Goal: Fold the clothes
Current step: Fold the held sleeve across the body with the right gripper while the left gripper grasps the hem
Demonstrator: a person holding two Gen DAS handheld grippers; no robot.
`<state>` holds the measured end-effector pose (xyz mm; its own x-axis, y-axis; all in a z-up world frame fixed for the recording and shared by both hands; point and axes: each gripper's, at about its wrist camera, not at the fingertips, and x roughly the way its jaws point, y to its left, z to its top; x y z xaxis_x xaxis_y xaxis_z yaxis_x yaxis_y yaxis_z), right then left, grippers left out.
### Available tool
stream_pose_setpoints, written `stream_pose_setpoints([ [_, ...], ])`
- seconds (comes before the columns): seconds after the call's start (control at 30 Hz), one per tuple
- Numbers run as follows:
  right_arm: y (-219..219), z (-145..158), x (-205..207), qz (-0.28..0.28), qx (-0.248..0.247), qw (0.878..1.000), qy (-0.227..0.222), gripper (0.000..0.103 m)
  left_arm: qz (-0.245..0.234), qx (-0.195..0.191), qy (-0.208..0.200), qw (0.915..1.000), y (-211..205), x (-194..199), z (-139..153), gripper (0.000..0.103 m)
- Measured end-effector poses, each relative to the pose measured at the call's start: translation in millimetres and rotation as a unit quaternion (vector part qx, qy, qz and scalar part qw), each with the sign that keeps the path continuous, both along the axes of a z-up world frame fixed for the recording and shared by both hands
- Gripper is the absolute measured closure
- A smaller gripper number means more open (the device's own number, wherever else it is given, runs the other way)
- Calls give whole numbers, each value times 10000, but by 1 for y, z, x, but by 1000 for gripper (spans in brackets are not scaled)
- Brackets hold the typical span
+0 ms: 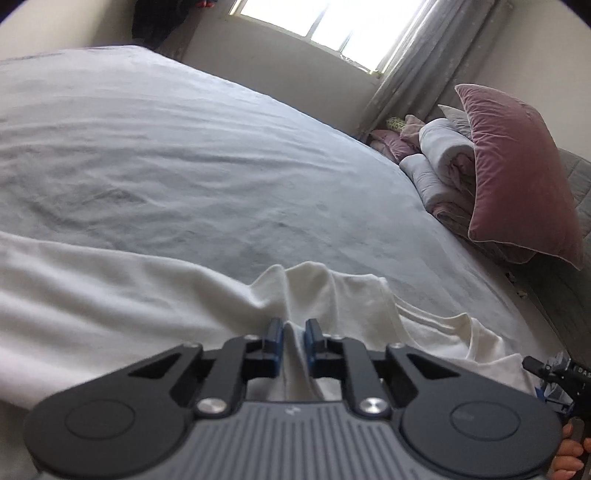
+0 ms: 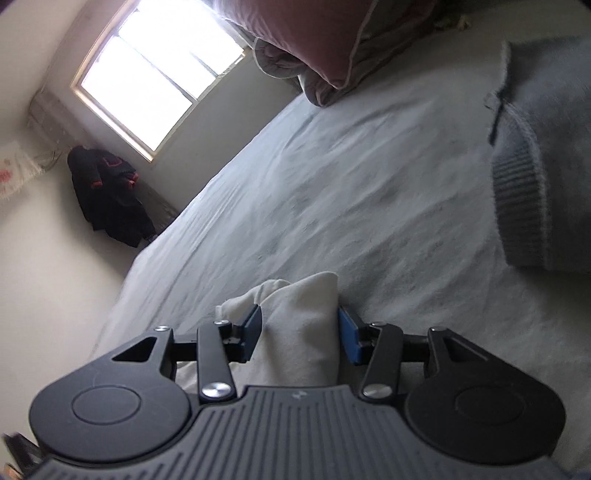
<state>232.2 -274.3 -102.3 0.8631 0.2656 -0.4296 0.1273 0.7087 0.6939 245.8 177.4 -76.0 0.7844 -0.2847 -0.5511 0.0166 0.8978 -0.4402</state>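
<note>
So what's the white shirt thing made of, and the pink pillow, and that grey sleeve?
The white garment looks like soft matte cotton knit: it bunches in loose, rounded folds. The pink pillow seems to be velvet, since its surface shows a streaky sheen and a piped edge. The grey sleeve looks like fuzzy wool-type knit, with a ribbed cuff. None of this is certain from looks alone.

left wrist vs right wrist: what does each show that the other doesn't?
Left wrist only: grey curtain, rolled white and pink quilts, the right tool's tip at the frame edge, and the left tool shut on a thin ridge of the white cotton garment.

Right wrist only: dark jacket hanging on the wall, grey knit sweater, and the right tool with a thick bunch of white cloth between its pads.

Both: pale grey bedsheet, window, pink velvet cushion.
</note>
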Motion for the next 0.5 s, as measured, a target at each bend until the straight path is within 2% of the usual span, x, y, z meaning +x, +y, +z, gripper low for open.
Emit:
stream_pose_setpoints([
  [0.03, -5, -1, 0, -23, 123, 9999, 7, 53, 24, -24, -4, 10000, 1, -1, 2, 99],
  [0.2, -19, -2, -6, -154, 346, 9993, 23, 53, 231, -11, -226, 9995, 1, -10, 17, 100],
  [0.27, -16, 0, -5, -107, 249, 9996, 24, 53, 344, 31, -307, 9989, 0, -13, 23, 100],
  [0.5, -3, 0, 1, 62, 52, 10000, -50, 52, 592, 179, -224, 9978, 8, -10, 18, 100],
])
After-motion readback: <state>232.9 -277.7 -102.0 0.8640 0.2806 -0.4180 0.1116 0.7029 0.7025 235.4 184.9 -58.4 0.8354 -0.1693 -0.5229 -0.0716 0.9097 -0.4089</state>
